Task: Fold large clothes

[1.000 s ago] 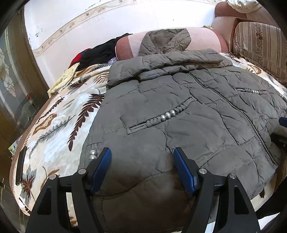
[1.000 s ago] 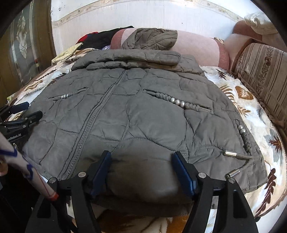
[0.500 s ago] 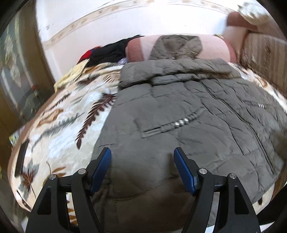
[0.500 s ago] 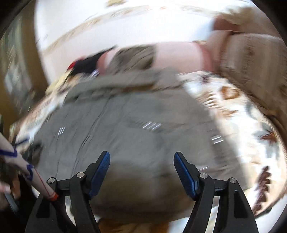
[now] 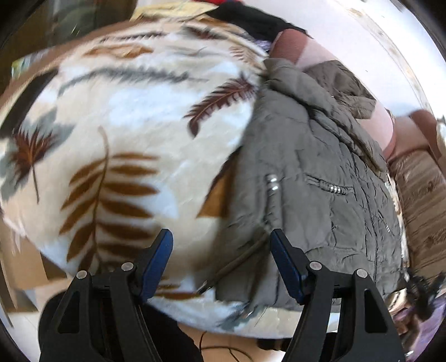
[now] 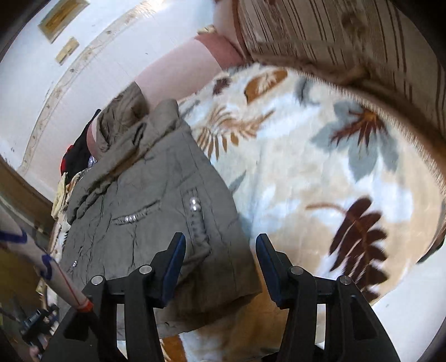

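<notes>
Left hand-held gripper (image 5: 220, 264): we hold it open with nothing between its jaws; a second ago it sat over the middle of the jacket's hem, now it is over the jacket's left bottom corner and the drawcord there.
Right hand-held gripper (image 6: 218, 267): its jaws have just been closing somewhat yet stand apart, gripping nothing; they now straddle the right side edge of the jacket (image 6: 156, 211) near the hem, where before they faced the hem's middle.
What this means: we judge both of us have swung out to the two sides, likely to take the side edges for a lengthwise fold; no grasp has been made yet.
Jacket: the olive quilted jacket lies flat, front up, on the bed, hood (image 5: 343, 83) resting on the pink bolster (image 6: 178, 72) at the far end.
Edges: left side edge and right side edge both lie free on the leaf-print blanket (image 5: 125, 144).
Open room: wide bare blanket left and right of the jacket; the striped headboard (image 6: 348, 36) bounds the far right, dark clothes (image 5: 251, 16) lie far left.
</notes>
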Demonstrator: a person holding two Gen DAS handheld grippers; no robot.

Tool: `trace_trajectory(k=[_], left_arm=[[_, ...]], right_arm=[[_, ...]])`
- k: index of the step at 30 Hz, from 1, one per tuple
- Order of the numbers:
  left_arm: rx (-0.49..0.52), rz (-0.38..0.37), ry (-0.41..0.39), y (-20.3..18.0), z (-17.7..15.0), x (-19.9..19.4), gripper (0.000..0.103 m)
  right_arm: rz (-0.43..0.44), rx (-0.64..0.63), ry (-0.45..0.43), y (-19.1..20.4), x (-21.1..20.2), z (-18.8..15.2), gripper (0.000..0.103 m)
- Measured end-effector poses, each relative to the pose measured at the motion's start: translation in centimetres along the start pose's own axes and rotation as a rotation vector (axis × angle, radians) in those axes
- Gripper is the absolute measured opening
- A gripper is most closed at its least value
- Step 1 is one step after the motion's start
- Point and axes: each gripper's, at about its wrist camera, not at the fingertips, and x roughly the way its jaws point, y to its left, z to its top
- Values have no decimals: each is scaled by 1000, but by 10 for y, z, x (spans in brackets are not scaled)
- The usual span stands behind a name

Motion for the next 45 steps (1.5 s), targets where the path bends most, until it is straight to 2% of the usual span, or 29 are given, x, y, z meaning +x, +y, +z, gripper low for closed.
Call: trace_trajectory(k=[3, 9, 11, 13, 15, 16, 19, 22, 24, 27, 28, 30, 32, 34, 36, 38, 41, 43, 45], left_arm=[[-17, -3, 6, 6, -6, -2, 71], [-43, -46, 35, 3, -19, 9, 71], [-14, -43, 16, -4, -22, 9, 71], [10, -48, 4, -10, -24, 10, 70], [39, -53, -12, -16, -24, 9, 51], [58, -65, -8, -20, -24, 10, 35], [119, -27, -31, -31, -24, 9, 27], [139, 8, -51, -30, -19, 5, 25], [133, 22, -62, -23, -12, 0, 25], [123, -5, -32, -15, -6, -5, 29], [125, 5, -38, -13, -4, -9, 30], [149, 66, -107, -15, 1, -26, 32], [174, 93, -154, -18, 4, -38, 42], [204, 88, -196, -26, 8, -48, 48], [251, 77, -213, -43, 9, -49, 50], [287, 67, -212, -59, 8, -44, 50], [352, 20, -189, -96, 1, -28, 53], [400, 18, -165, -118, -8, -10, 55], [437, 12, -131, -132, -17, 8, 55]], right_arm=[[16, 43, 13, -6, 7, 2, 57], [48, 48, 74, -1, 25, -6, 61], [77, 55, 92, 0, 30, -10, 52], [89, 28, 91, 6, 31, -13, 30], [84, -13, 83, 13, 28, -16, 22], [91, -15, 85, 15, 29, -19, 19], [112, -13, 113, 21, 33, -30, 17], [127, -38, 129, 33, 31, -47, 17], [137, -49, 141, 39, 30, -56, 16], [88, -44, 122, 39, 25, -53, 17], [61, -23, 123, 35, 23, -47, 24], [1, -54, 103, 37, 15, -38, 38], [-42, -90, 44, 41, -3, -30, 41], [-103, -144, -39, 49, -22, -21, 43], [-89, -196, -81, 62, -33, -15, 44], [-33, -249, -78, 82, -34, -10, 44], [21, -330, -34, 115, -18, -17, 44], [52, -367, 15, 134, 2, -27, 44], [47, -393, 55, 144, 20, -39, 44]])
